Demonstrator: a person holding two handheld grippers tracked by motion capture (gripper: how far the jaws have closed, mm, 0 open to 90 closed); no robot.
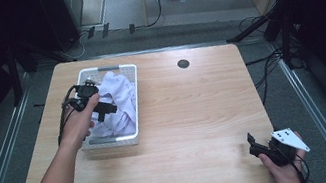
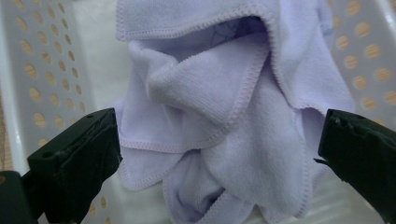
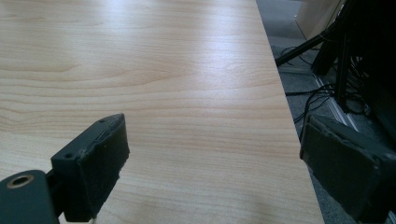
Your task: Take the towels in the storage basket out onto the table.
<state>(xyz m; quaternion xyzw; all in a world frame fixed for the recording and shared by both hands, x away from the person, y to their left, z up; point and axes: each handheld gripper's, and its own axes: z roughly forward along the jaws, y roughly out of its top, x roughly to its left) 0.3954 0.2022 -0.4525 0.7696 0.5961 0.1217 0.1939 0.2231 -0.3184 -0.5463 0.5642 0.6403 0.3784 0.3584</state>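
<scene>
left gripper (image 1: 103,109): over the white basket (image 1: 136,101), jaws spread wide, holding nothing. In the left gripper view (image 2: 219,154) the two black jaws sit either side of the cloth, clear of it.
cloth (image 2: 224,121): pale lilac towel, crumpled and folded over itself, stitched hem showing. Lies inside the basket; in the high view (image 1: 119,96) it fills most of it and bunches toward the far and right side.
basket: white plastic, perforated walls (image 2: 42,79), at the left part of the table, long side running away from the person. Sits flat.
left hand (image 1: 81,126): wrapped round the gripper body, forearm coming in from the bottom left, cable looping off to the left.
right gripper (image 1: 257,148): at the near right corner of the table, well apart from the basket, grey plate on top. Jaws wide apart, nothing between them (image 3: 212,163); bare wood under them.
table (image 1: 196,116): light wood top, dark round cap (image 1: 183,63) near the far edge.
</scene>
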